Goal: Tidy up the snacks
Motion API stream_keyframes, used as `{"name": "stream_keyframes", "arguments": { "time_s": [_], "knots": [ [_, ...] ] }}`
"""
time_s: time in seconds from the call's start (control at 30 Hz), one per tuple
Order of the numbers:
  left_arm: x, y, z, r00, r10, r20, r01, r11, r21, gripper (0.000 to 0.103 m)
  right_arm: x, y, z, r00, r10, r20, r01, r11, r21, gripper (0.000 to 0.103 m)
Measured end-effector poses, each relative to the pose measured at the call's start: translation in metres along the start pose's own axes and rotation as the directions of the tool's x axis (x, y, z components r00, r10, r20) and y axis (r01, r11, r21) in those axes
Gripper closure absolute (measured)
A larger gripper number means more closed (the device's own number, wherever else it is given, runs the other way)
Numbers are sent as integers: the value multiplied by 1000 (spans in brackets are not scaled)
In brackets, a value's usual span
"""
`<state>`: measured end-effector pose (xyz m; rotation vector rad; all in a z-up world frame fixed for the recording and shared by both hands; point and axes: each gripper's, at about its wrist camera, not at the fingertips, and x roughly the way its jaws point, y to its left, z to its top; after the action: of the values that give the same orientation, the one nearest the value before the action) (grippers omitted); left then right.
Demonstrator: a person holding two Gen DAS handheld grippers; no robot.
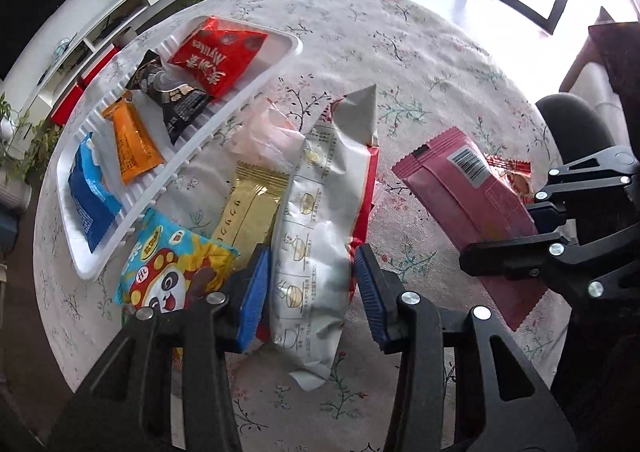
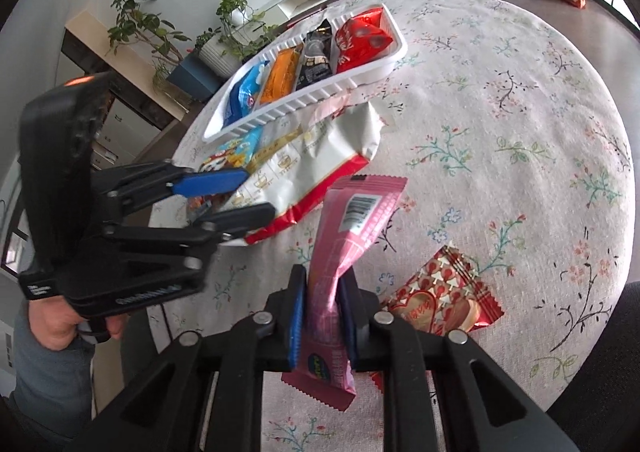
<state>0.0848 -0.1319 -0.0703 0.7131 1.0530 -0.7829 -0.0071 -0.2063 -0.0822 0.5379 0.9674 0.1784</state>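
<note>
A white divided tray (image 1: 132, 196) (image 2: 352, 80) holds a red packet (image 1: 218, 54), a black packet (image 1: 176, 100), an orange packet (image 1: 134, 138) and a blue packet (image 1: 90, 194). My left gripper (image 1: 310, 284) (image 2: 240, 196) has its blue pads on either side of a large white-and-red bag (image 1: 320, 220) (image 2: 304, 172) lying on the table. My right gripper (image 2: 322, 310) is shut on a pink wrapper (image 2: 344, 248) (image 1: 468, 196), held above the table. A gold packet (image 1: 250, 204) and a panda packet (image 1: 176, 264) lie beside the bag.
A round table with a floral cloth (image 2: 500, 132). A red heart-print packet (image 2: 444, 296) lies right of my right gripper. A translucent wrapper (image 1: 268, 132) lies next to the tray. Shelves and plants stand beyond the table; a dark chair (image 1: 576, 124) is at the right.
</note>
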Motion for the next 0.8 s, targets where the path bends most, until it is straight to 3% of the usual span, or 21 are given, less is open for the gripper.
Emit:
{"name": "stream_keyframes", "arguments": {
  "time_s": [0.23, 0.4, 0.53, 0.67, 0.8],
  "knots": [
    [15, -26, 4, 993, 119, -10, -118, 989, 92, 51, -6, -11, 2, 999, 37, 15, -37, 998, 44, 85],
    [16, -35, 4, 972, 235, 2, -232, 956, 180, 37, -5, -13, 1, 998, 59, 15, -60, 997, 53, 84],
    [18, -31, 8, 974, 227, -18, -221, 961, 168, 37, -6, -13, 0, 997, 69, 19, -70, 996, 53, 84],
    [17, -31, 6, 985, 169, -29, -162, 975, 150, 54, -9, -16, -1, 997, 72, 30, -74, 995, 61, 85],
    [15, -28, 3, 989, 144, -16, -141, 981, 132, 56, -10, -17, -4, 997, 73, 33, -75, 995, 63, 84]
  ]
}}
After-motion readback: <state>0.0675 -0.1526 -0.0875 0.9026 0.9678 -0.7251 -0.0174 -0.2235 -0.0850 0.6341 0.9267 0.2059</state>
